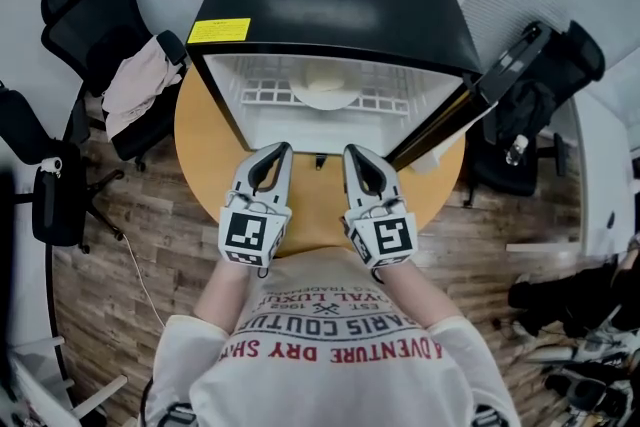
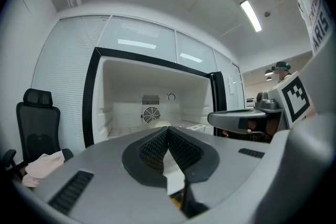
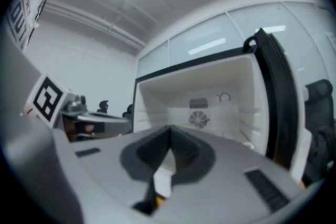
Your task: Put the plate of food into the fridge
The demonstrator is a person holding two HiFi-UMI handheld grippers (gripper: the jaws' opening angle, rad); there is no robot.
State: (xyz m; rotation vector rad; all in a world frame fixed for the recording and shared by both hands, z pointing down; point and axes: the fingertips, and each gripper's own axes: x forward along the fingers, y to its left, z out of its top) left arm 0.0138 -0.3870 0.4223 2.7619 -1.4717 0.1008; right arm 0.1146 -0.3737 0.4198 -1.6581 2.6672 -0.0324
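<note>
Grey left gripper [image 1: 284, 149], white red-lettered T-shirt [image 1: 340, 360]

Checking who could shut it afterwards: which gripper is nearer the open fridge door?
Right. The right gripper sits just left of the fridge door; the left gripper is farther left, on the right gripper's other side.

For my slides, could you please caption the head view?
Plate of food inside the open fridge; left gripper and right gripper shut before it.

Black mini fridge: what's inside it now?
A white plate of pale food sits on the white wire shelf; a round fan grille shows on the back wall. Whatever lies under the plate and shelf is covered.
</note>
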